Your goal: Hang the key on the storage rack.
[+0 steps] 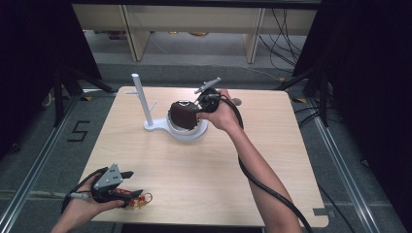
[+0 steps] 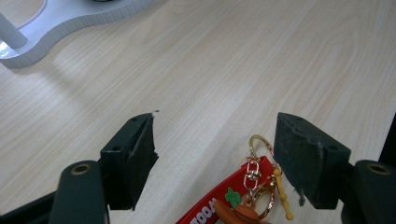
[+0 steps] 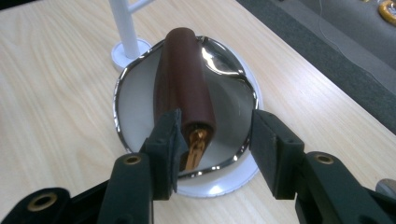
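A dark brown leather case (image 1: pixel 183 115) stands on edge in a chrome-rimmed dish (image 3: pixel 122 93) on a white stand (image 1: pixel 160 127) with an upright post (image 1: pixel 140 97), at the table's far middle. My right gripper (image 3: pixel 215 115) is open. Its jaws straddle the near end of the leather case (image 3: pixel 180 70), where a gold clasp shows, and the left jaw sits close beside it. In the high view the right gripper (image 1: pixel 198 110) reaches in from the right. At the near left corner my left gripper (image 1: pixel 133 183) is open over a red keychain (image 2: pixel 224 205), whose gold ring (image 2: pixel 259 142) lies by the right jaw.
The light wooden table (image 1: pixel 204 184) has bare surface between the stand and the near edge. A small grey round thing (image 1: pixel 236 101) lies behind the right hand. Wooden shelving (image 1: pixel 194 24) and floor cables lie beyond the far edge.
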{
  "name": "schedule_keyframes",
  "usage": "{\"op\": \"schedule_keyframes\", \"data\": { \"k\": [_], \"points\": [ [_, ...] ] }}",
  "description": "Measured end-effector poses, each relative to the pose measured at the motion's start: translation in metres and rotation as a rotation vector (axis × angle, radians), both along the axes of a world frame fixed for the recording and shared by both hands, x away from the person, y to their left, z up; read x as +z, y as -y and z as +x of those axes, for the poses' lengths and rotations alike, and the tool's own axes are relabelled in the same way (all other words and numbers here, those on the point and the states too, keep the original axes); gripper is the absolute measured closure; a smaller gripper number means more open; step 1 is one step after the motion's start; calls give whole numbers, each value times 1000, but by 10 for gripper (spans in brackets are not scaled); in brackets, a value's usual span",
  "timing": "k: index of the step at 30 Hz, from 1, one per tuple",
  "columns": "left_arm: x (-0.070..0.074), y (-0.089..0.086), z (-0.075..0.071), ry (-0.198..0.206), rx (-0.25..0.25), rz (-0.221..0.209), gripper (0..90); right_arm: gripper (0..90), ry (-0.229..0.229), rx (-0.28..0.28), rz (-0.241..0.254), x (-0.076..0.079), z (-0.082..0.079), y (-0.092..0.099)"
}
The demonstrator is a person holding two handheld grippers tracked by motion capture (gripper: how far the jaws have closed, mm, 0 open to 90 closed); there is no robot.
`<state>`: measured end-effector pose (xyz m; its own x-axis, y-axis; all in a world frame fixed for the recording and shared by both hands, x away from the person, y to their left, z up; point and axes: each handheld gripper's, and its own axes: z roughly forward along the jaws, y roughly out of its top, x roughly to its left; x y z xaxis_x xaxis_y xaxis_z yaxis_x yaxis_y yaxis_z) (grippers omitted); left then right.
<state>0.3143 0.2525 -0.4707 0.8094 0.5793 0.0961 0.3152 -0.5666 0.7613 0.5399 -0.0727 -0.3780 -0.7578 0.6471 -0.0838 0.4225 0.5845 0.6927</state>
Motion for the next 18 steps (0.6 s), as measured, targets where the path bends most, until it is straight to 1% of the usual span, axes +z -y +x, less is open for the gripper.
{"op": "schedule_keyframes", "data": {
  "k": [1, 2, 3, 4, 5, 6, 7, 8, 9, 10, 11, 12, 13, 14, 15, 16, 17, 18],
  "points": [
    [0, 0, 0, -6, -3, -5, 290, 562, -20, -9, 19, 2, -4, 4],
    [0, 0, 0, -15, -5, -15, 291, 569, -20, -17, 29, 3, -7, 7],
    [0, 0, 1, -7, 0, -11, 294, 582, -26, -15, 30, 4, -10, 12],
    [0, 0, 1, -12, 10, -16, 298, 588, -50, -28, 46, 4, -15, 17],
    [0, 1, 1, -16, 10, -29, 301, 617, -56, -42, 61, 2, -19, 24],
    [0, 0, 2, -21, 11, -15, 302, 634, -77, -38, 80, 1, -23, 30],
    [1, -1, 3, -26, 12, -8, 304, 642, -95, -33, 112, -2, -26, 34],
    [2, -1, 4, -21, 17, -9, 308, 650, -92, -15, 113, -7, -30, 40],
    [4, -2, 5, -20, 13, 2, 315, 651, -112, -20, 104, -12, -37, 47],
    [5, -1, 5, -30, 30, -8, 319, 652, -114, -31, 94, -16, -41, 52],
    [6, -1, 5, -35, 15, -9, 333, 656, -135, -36, 105, -24, -47, 58],
    [7, 0, 7, -38, 3, 7, 342, 657, -147, -43, 104, -28, -50, 62],
    [8, 1, 7, -43, 6, 8, 354, 657, -155, -49, 103, -33, -53, 67],
    [8, 3, 7, -52, -5, 13, 364, 656, -160, -56, 111, -39, -56, 72],
    [9, 5, 7, -60, -9, 18, 373, 655, -179, -78, 109, -42, -60, 76],
    [10, 8, 7, -73, -28, 31, 385, 655, -182, -88, 116, -46, -64, 79],
    [10, 9, 7, -75, -41, 41, 405, 654, -203, -91, 118, -48, -68, 84],
    [11, 11, 8, -88, -61, 47, 409, 651, -216, -92, 100, -48, -70, 87]
  ]
}}
